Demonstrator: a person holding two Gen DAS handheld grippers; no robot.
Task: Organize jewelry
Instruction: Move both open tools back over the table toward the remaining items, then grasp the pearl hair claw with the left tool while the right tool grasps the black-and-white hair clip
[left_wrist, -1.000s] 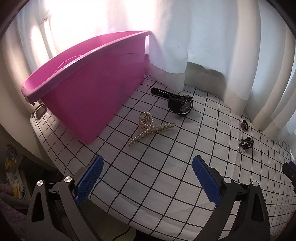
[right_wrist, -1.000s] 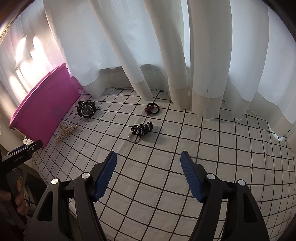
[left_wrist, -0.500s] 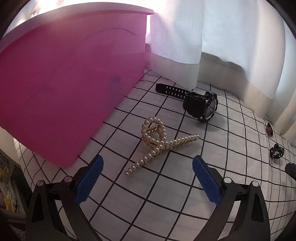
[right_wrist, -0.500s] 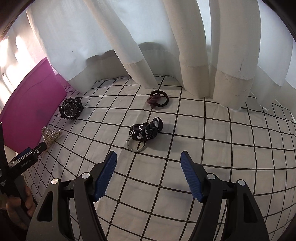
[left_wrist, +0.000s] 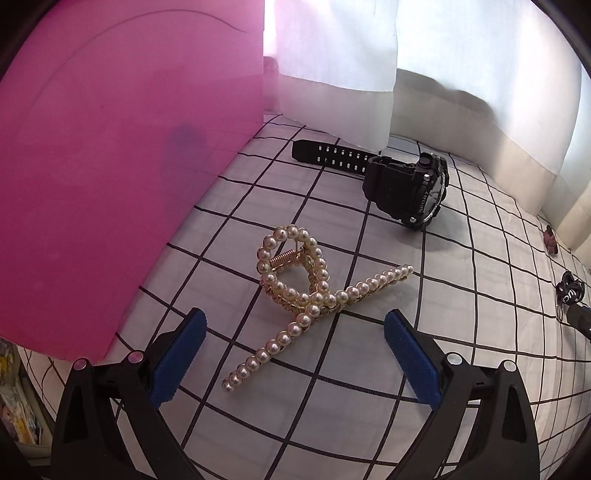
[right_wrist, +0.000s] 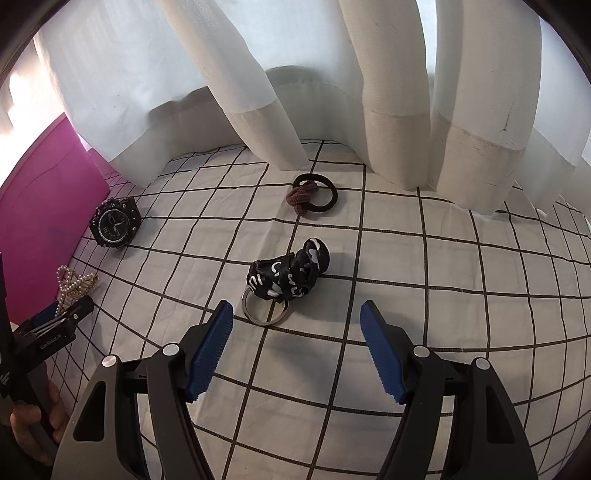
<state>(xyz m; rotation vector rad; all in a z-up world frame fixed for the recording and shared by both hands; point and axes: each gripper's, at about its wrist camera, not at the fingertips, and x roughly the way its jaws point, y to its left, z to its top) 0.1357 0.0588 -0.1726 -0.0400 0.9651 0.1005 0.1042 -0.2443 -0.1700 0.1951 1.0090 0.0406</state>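
While both tools are spread wide with nothing between their blue pads, each sits low over a white cloth printed with a black grid. The left gripper has its fingers either side of the near end of a pearl hair clip, which lies flat on the cloth just beside a pink bin; the pads are apart from the clip and do not touch it. Beyond the clip, near the hanging white curtain, a black watch rests on its side with its strap stretched out toward the bin. The right gripper hovers just short of a black-and-white scrunchie that lies partly on a metal ring. Farther back, close to the curtain's hem, a black hair tie lies with a dark red knotted band touching it. From the right wrist view, the watch, the clip and the bin appear at the left edge, with the left gripper beside the clip.
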